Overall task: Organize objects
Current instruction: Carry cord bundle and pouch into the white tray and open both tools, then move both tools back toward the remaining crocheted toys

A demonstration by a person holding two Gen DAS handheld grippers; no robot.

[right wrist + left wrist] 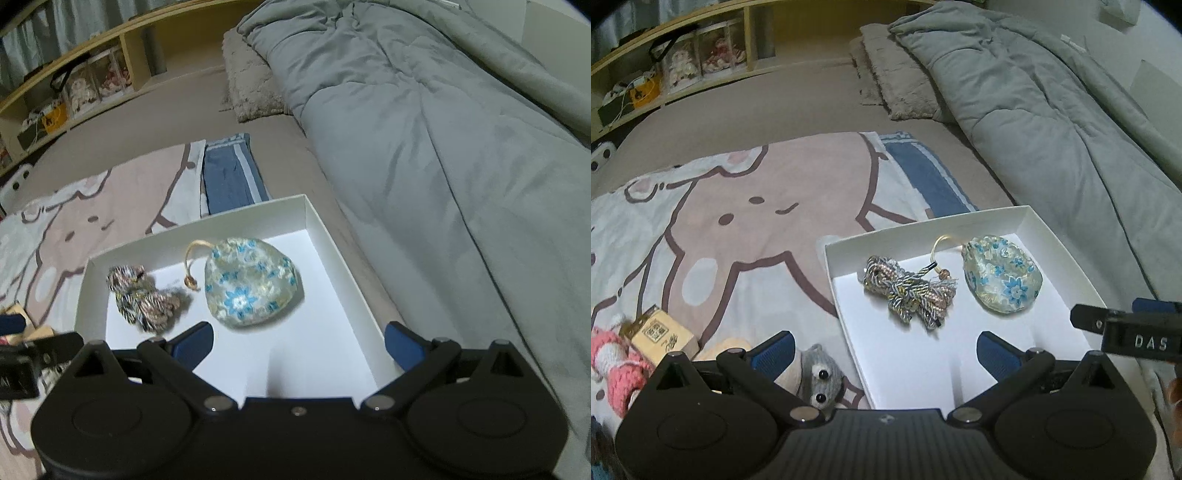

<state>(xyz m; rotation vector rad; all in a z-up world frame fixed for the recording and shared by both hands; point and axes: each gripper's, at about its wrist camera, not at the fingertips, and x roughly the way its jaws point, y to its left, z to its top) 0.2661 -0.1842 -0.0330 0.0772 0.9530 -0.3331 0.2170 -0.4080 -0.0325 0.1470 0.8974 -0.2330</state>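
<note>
A white box (1060,243) (332,243) lies on the bed. Inside it rest a knotted braided cord (908,291) (142,295) and a floral drawstring pouch (1003,280) (251,282). My left gripper (884,350) is open, straddling the box's left wall, nothing between its fingers. A grey knitted animal (820,374) lies beside the left finger. A small wooden block (661,336) and a pink knitted toy (617,369) lie at the lower left. My right gripper (299,343) is open over the near part of the box, empty; it shows at the right edge of the left wrist view (1126,326).
The box sits on a cartoon-print blanket (738,221) over a taupe sheet. A grey duvet (1052,129) (443,147) runs along the right side, with a fuzzy pillow (894,77) behind. A wooden shelf (665,74) holding dolls and boxes stands at the back left.
</note>
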